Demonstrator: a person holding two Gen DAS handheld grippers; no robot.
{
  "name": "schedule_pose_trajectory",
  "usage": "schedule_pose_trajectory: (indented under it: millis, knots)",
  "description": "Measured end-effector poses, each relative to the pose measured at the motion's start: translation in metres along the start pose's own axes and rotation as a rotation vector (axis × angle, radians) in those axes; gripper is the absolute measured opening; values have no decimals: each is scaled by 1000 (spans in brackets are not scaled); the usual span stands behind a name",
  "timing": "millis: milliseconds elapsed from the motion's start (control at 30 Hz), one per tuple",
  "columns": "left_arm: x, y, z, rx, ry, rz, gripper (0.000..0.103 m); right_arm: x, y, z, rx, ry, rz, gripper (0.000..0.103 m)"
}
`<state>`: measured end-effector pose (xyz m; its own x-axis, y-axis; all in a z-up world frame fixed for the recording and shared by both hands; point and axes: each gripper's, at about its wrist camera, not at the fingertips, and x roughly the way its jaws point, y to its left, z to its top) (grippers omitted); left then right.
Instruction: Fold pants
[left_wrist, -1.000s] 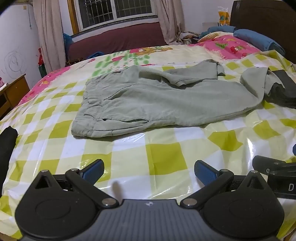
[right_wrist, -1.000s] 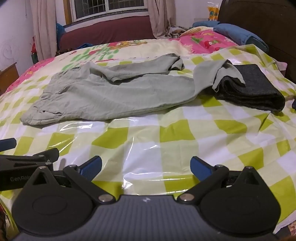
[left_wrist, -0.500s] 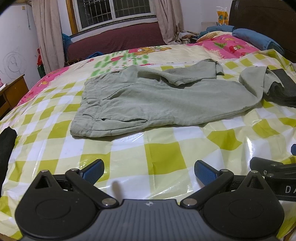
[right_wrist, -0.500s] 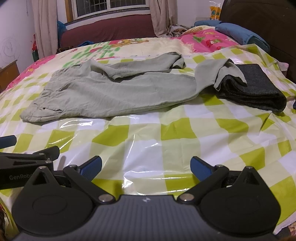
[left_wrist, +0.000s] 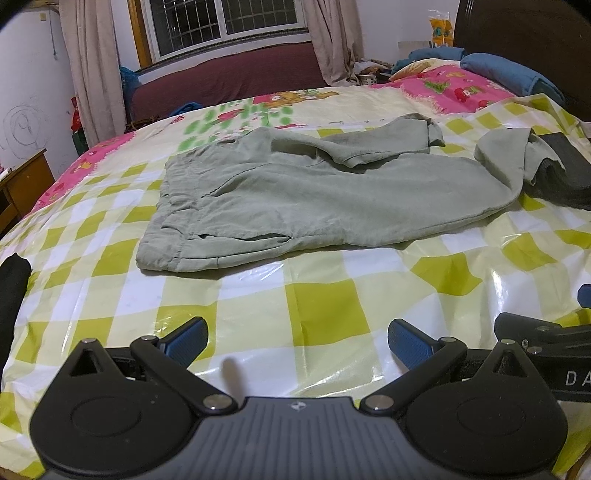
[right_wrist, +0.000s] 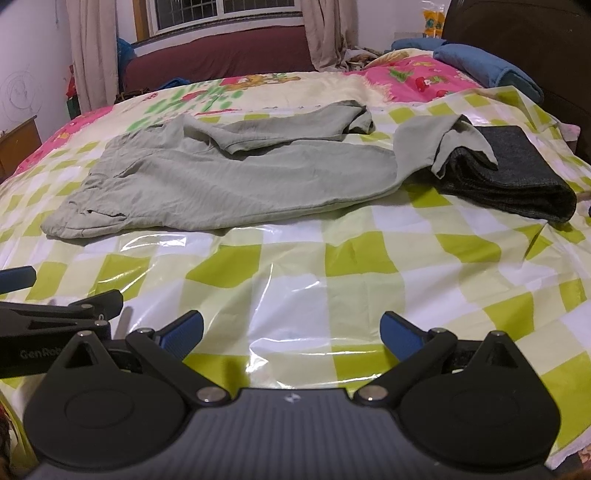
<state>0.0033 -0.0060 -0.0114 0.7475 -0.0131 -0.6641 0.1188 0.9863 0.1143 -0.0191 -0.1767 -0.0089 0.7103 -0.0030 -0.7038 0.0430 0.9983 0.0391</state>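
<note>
Pants, the sage-green cotton pair (left_wrist: 314, 199): soft, light, floppy. Your left gripper (left_wrist: 297, 341) and right gripper (right_wrist: 291, 334) jaws gape wide, empty; pinch the thick waistband (left_wrist: 159, 236) and a cuff (right_wrist: 465, 142).

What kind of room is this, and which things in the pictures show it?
Most likely a home bedroom. The grey-green pants lie on a bed under a checked plastic cover; a dark headboard with blue pillows stands at the right, and a curtained window is behind.
</note>
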Motion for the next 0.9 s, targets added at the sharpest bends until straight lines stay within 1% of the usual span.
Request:
schedule_pose_trajectory:
  millis: [400,633,800,900]
  knots:
    - [2,2,0,-6,4,-3,103,2,1,0,1,3,2,101]
    - [5,14,6,-35,-3,2,103,6,9,12,-2,-9,39,101]
    - [9,39,19,-78,-31,40,103,17,21,29,-27,-17,71,101]
    - [16,61,28,-89,-48,80,103,25,33,41,-57,-14,103,101]
